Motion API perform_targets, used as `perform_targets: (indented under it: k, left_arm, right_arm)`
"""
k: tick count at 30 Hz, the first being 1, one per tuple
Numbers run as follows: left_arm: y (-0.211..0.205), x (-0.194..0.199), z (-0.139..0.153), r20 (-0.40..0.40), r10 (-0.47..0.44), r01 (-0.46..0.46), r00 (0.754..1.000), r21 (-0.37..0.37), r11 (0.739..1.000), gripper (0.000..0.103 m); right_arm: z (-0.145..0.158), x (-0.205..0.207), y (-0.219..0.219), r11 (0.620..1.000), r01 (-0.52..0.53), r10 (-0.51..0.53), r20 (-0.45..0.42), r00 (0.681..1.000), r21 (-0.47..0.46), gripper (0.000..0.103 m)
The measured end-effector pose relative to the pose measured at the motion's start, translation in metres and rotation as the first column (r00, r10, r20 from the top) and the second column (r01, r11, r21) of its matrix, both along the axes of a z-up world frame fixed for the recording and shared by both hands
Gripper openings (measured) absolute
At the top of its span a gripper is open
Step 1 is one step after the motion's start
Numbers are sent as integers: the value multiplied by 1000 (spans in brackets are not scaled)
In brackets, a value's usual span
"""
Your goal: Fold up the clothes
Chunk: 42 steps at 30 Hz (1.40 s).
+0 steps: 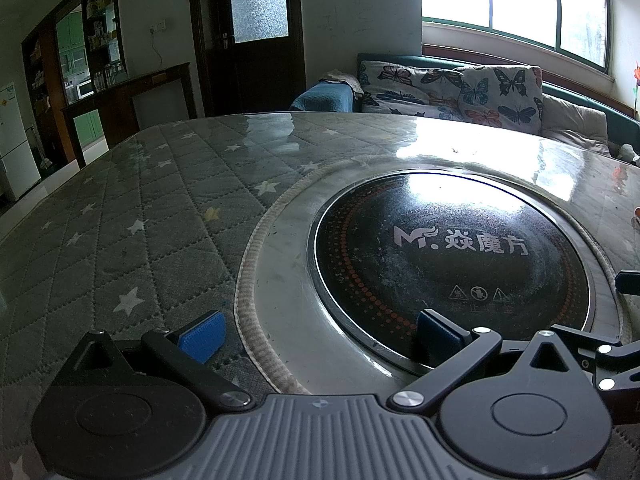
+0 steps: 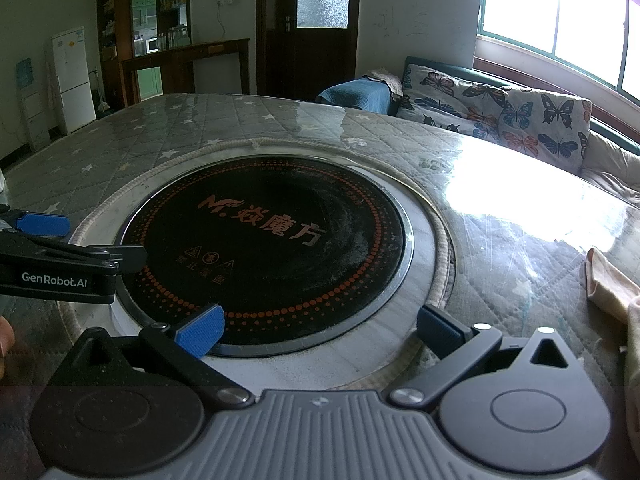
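A pale peach garment (image 2: 610, 290) lies crumpled on the table at the far right edge of the right wrist view, only partly in frame. My right gripper (image 2: 320, 332) hangs open over the near rim of the round black cooktop (image 2: 264, 248), nothing between its blue pads (image 2: 200, 334). My left gripper (image 1: 320, 336) is open too, empty, straddling the cooktop's (image 1: 452, 256) left rim. In the right wrist view the left gripper (image 2: 84, 240) shows at the left edge, open. No garment is clear in the left wrist view.
The table wears a grey quilted star cloth (image 1: 132, 240) under shiny clear plastic. Behind it stand a sofa with butterfly cushions (image 2: 520, 120), a dark door (image 2: 316, 28), a cabinet and a white fridge (image 2: 74, 80). A person's hand (image 2: 5, 340) shows at the left edge.
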State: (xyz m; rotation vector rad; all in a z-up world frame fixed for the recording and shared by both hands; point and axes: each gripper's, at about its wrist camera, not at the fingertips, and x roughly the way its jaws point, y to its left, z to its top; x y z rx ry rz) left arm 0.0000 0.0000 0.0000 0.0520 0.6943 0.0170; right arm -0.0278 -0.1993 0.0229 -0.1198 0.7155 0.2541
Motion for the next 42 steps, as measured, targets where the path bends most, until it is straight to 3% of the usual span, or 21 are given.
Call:
perform_targets:
  k: [33,42]
  left_arm:
    - [0,-1,2,-4,-1,1,1000,9,1000,103]
    - [-6,-4,8,5,7,-7,1000,58,998,103]
  right_arm:
    - [2,-3,-2,1000,-14,14,0,1000,1,103]
    - [8,-11,-9,1000,-7,7,9,1000,9,103]
